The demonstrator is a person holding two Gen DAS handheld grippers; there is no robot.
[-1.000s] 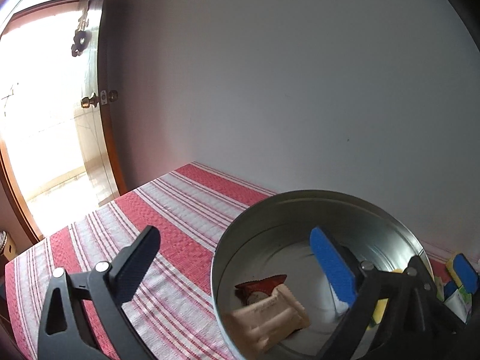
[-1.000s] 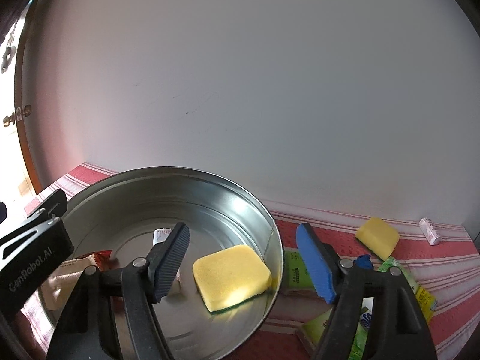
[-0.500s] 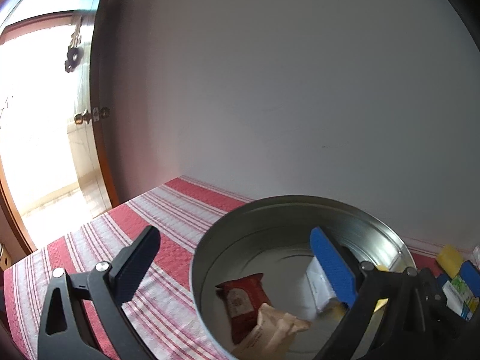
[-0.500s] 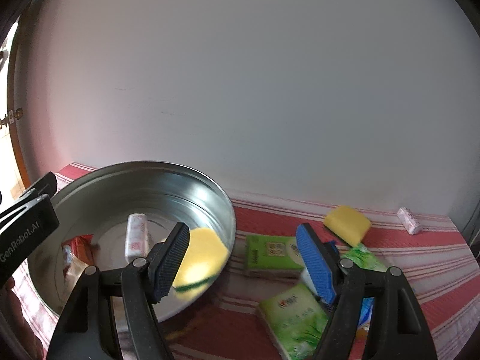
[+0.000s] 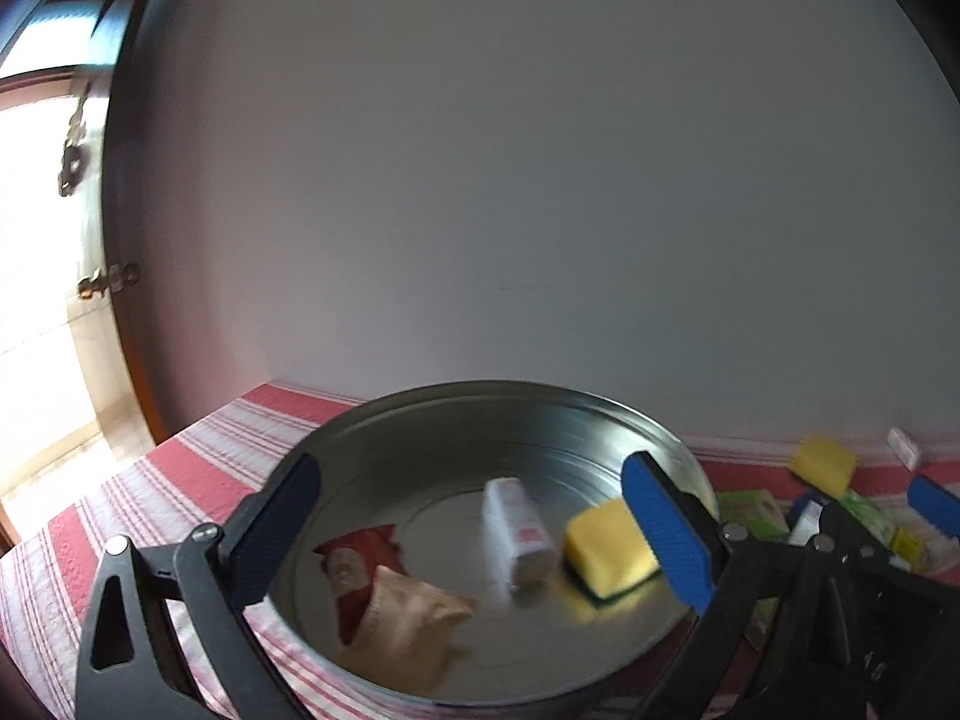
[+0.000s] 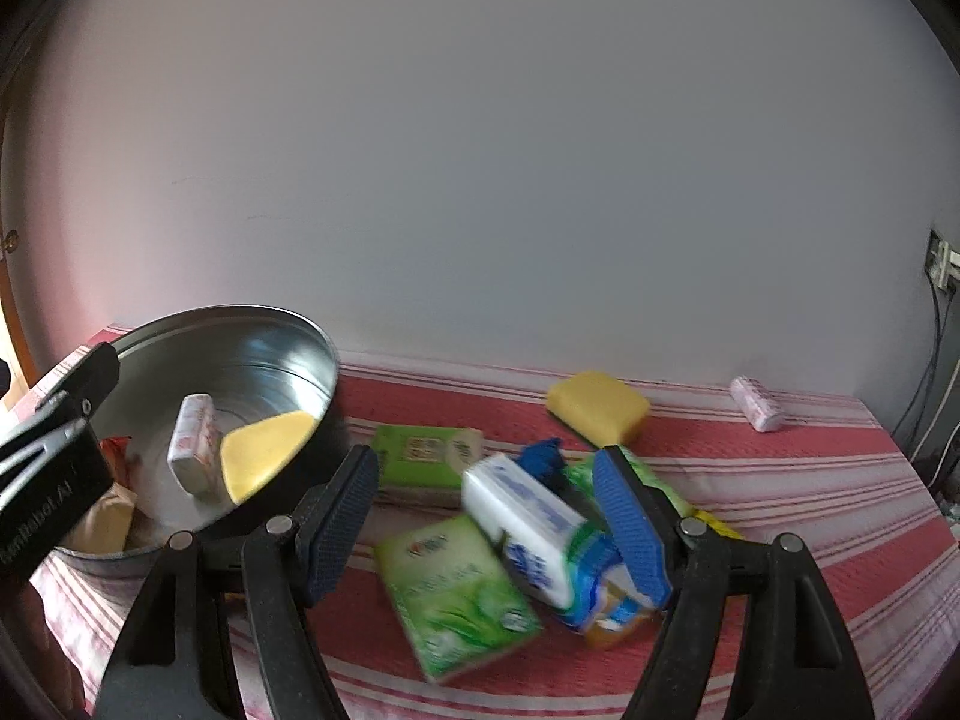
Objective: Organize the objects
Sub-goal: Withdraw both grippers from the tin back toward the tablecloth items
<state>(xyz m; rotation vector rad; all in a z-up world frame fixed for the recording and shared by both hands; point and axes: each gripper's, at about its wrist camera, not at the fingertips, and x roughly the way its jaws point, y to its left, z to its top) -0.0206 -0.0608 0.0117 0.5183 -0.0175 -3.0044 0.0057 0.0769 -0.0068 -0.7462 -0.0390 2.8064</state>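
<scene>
A round metal basin [image 5: 510, 396] stands on the red-striped cloth. In it lie a yellow sponge [image 5: 606, 546], a small white pack [image 5: 516, 528], a red packet [image 5: 354, 564] and a beige packet [image 5: 408, 618]. My left gripper [image 5: 474, 531] hangs open over the basin, gripping nothing. My right gripper [image 6: 486, 519] is open above a heap of packs to the right of the basin [image 6: 288, 336]. A white-and-blue pack [image 6: 528, 522] and a green pack [image 6: 456, 594] lie below its fingers, not gripped.
A second yellow sponge [image 6: 600, 405] and a small pink-white pack [image 6: 756, 402] lie near the wall. Another green pack [image 6: 426, 456] sits beside the basin. Cables and a socket [image 6: 939, 258] are at the far right, a bright doorway [image 5: 42, 300] at the left.
Both views have swung right. My right gripper has left the basin and now hangs over the heap of packs, still open. The basin now sits centred between my left fingers.
</scene>
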